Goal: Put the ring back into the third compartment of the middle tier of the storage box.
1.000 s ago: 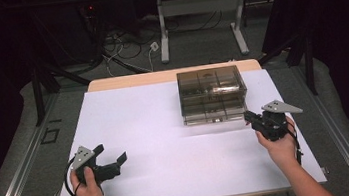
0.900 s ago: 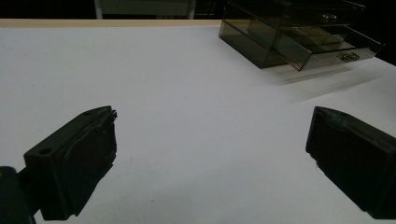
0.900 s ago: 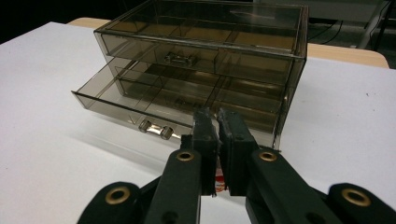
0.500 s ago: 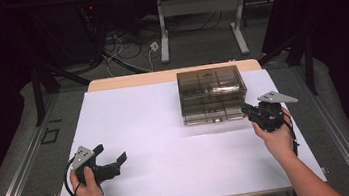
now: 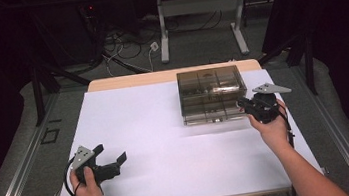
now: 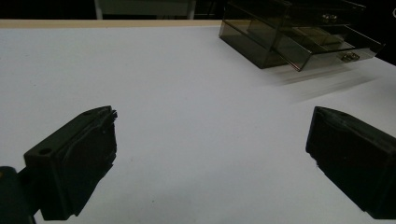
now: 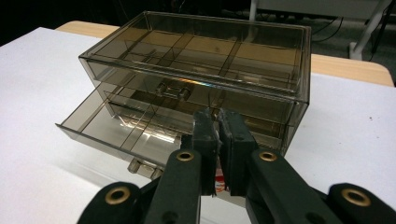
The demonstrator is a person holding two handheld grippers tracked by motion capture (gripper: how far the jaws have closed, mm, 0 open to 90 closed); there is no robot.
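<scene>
A smoky clear drawer box (image 5: pixel 211 93) stands at the back right of the white table (image 5: pixel 166 129). In the right gripper view its lowest drawer (image 7: pixel 116 126) is pulled out, while the upper drawer with a small handle (image 7: pixel 173 88) is closed. My right gripper (image 5: pixel 241 105) is shut, its tips (image 7: pixel 218 119) held just in front of the box's right front corner. A small red and white bit shows low between its jaws; I cannot tell what it is. My left gripper (image 5: pixel 110 153) rests open near the front left, with bare table between its fingers (image 6: pixel 214 116).
The open drawer (image 6: pixel 322 46) sticks out toward the person's side of the box. A wooden table edge (image 5: pixel 130 81) runs behind the white sheet. On the floor beyond lie cables (image 5: pixel 121 49) and a desk frame (image 5: pixel 196 4).
The right hand has carried its shut gripper away from the person and slightly up, closer to the box's right front corner. The left hand has stayed put.
</scene>
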